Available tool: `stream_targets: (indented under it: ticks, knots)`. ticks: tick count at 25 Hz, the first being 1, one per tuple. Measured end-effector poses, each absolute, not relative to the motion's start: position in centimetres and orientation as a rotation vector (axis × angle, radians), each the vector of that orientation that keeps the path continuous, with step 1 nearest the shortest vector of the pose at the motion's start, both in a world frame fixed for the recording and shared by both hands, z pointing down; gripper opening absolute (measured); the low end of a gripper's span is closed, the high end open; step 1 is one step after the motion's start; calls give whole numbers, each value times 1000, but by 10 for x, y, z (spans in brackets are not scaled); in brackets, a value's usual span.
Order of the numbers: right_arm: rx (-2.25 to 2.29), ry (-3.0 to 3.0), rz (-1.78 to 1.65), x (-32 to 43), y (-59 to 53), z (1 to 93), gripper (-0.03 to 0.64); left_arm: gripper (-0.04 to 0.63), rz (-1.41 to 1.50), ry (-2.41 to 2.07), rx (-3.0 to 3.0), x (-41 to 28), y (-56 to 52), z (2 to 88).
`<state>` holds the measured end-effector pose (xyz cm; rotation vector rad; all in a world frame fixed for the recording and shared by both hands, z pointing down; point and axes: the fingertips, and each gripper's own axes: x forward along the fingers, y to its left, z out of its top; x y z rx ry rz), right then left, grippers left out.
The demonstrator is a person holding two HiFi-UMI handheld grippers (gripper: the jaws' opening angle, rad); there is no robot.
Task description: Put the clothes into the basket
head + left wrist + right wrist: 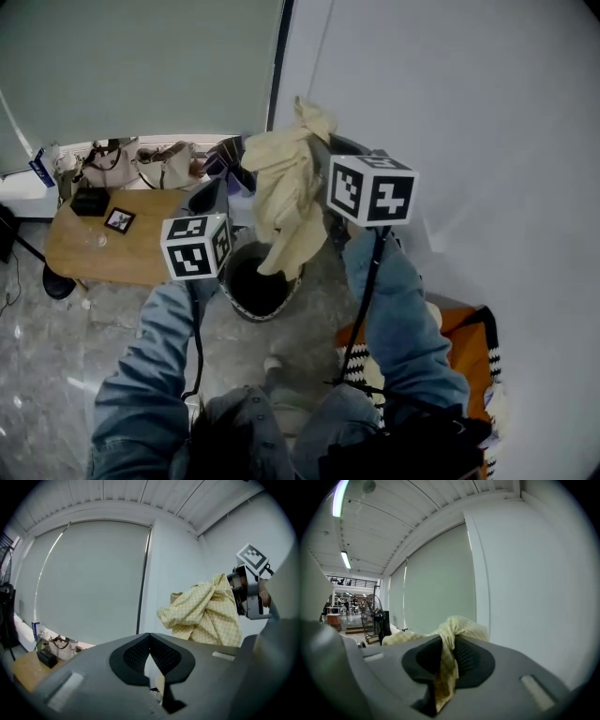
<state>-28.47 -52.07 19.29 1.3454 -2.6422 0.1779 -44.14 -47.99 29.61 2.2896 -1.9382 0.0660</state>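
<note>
Under the head camera: grey marbled floor [56, 375], white wall [469, 112] to the right, pale blind [141, 66] at far left. Low wooden desk [103, 248] at far left, carrying bags [108, 167], a black box [89, 202] and a small framed square [119, 220]. Dark round basket [234, 305] on the floor, between the two denim sleeves [403, 319]. Yellow checked cloth [286, 197] hanging with its lower end over the basket's mouth, gathered at the top by the right claw [317, 155]. Left claw [211, 192] just beside the cloth, on its left. Orange and black patterned textile [469, 347] on the floor at near right.

Along the left claw [150, 637]: pads meeting at the tips, nothing pinched there. Beyond, blind [89, 583], wall and slatted ceiling [140, 494]. Cloth [204, 613] dangling from the right claw [239, 592] at right. Desk [26, 670] at lower left.

Along the right claw [447, 644]: jaws nearly together, clamped on a fold of the cloth [461, 625]. Behind, blind [436, 588], wall [525, 573], ceiling light strips [340, 494] and a standing fan [375, 616] at far left.
</note>
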Motion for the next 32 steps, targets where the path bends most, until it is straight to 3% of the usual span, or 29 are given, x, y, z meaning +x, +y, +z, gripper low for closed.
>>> stream_targets:
  ticks: [17, 29, 30, 32]
  knots:
    - [1025, -2387, 594, -334, -567, 517, 55, 2, 279, -1886, 1894, -483, -486, 507]
    - [935, -2220, 737, -340, -562, 645, 63, 2, 326, -1817, 1651, -493, -464, 625]
    - [929, -2203, 741, -340, -563, 651, 86, 2, 324, -1818, 1645, -494, -464, 627]
    - [932, -2156, 763, -337, -565, 662, 210, 2, 318, -1820, 1633, -496, -464, 629]
